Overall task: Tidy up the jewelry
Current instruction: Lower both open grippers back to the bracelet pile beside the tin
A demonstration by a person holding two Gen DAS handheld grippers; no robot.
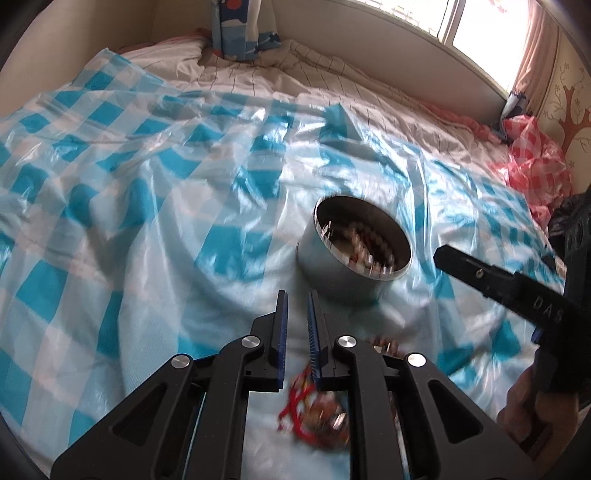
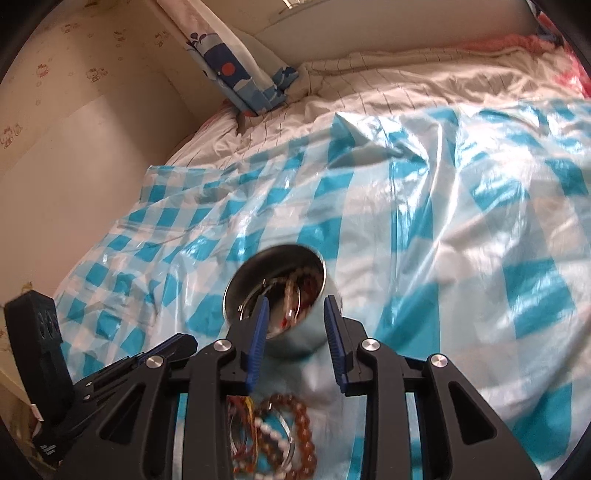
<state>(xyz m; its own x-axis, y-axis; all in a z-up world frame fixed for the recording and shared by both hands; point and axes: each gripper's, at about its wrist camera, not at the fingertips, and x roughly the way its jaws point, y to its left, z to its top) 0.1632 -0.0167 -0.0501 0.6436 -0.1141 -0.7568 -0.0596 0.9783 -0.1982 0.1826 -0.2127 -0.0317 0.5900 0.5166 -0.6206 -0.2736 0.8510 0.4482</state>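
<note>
A round metal tin (image 1: 332,284) stands open on the bed with several bracelets and bead strings inside. Just in front of it, my left gripper (image 1: 298,295) hovers with its blue pads a narrow gap apart and nothing between them. Blurred under its fingers lies a loose jewelry pile (image 1: 317,410) with red thread. My right gripper (image 1: 447,256) hangs to the right of the tin, clear of it. Seen from the right wrist, my right gripper (image 2: 296,308) is open above the tin's (image 2: 295,341) near side, empty. Amber and white bead bracelets (image 2: 284,435) lie below it. My left gripper (image 2: 181,343) reaches in from the left.
A blue-and-white checked plastic sheet (image 1: 147,229) covers the bed over white striped bedding (image 1: 295,81). Crumpled red checked plastic (image 1: 532,166) lies at the far right. A patterned curtain (image 1: 236,29) and a window ledge run along the back, and a wall (image 2: 74,129) borders the bed.
</note>
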